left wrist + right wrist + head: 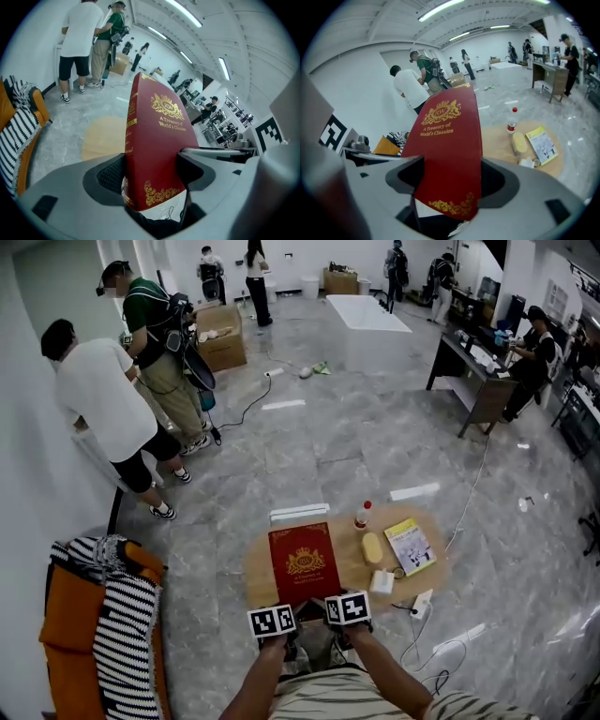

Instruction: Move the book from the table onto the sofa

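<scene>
Since two grippers share the load, grip: left gripper (152, 173) and right gripper (452, 180) each clamp the book's (304, 562) near edge.
Book: held over the table (258, 573), long axis pointing away from the person.
Sofa (70, 624): down-left of the jaws, with the left gripper nearer — probably swing left.

Open lab hall: workbenches (472, 374), tiled floor (356, 442)

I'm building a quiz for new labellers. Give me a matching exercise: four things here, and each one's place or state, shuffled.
1 red hardcover book
2 yellow paperback booklet
3 clear red-capped bottle
4 black-and-white striped cloth

A draped on orange sofa
B upright on round wooden table
C flat at that table's right edge
D clamped by left gripper and right gripper

Pairs: 1-D, 2-C, 3-B, 4-A
</scene>
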`<action>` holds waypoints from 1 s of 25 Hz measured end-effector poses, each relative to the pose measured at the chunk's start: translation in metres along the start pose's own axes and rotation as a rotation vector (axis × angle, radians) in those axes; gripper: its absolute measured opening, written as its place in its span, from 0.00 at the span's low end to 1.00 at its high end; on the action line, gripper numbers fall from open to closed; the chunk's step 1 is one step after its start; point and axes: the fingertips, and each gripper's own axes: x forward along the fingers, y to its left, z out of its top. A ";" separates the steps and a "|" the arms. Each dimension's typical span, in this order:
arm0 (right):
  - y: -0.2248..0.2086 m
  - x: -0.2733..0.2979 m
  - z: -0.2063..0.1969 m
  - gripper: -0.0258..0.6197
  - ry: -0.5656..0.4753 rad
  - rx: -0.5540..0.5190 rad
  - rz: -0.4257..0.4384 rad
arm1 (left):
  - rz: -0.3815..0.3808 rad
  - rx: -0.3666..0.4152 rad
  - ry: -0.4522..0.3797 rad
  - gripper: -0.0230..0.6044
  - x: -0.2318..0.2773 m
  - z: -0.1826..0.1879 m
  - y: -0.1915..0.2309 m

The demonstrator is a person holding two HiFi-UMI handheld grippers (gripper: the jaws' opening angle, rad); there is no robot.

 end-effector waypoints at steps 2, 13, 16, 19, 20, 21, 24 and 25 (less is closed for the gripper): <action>0.006 -0.006 0.007 0.60 -0.007 -0.011 0.005 | 0.002 0.003 -0.017 0.59 -0.008 0.006 -0.004; 0.032 -0.009 0.019 0.60 -0.002 -0.084 0.049 | 0.031 -0.042 -0.081 0.59 -0.034 0.014 0.004; 0.037 -0.006 0.023 0.60 0.004 -0.109 0.066 | 0.045 -0.063 -0.107 0.59 -0.037 0.016 0.007; 0.048 0.000 0.024 0.60 0.015 -0.136 0.088 | 0.064 -0.085 -0.129 0.59 -0.044 0.016 0.016; 0.053 0.002 0.025 0.60 0.020 -0.148 0.096 | 0.071 -0.096 -0.138 0.59 -0.047 0.016 0.020; 0.059 0.003 0.025 0.60 0.025 -0.163 0.105 | 0.077 -0.109 -0.149 0.59 -0.052 0.016 0.024; 0.076 0.004 0.024 0.60 0.040 -0.205 0.135 | 0.104 -0.148 -0.183 0.59 -0.067 0.012 0.033; 0.080 0.004 0.023 0.60 0.044 -0.218 0.147 | 0.114 -0.160 -0.193 0.59 -0.071 0.010 0.034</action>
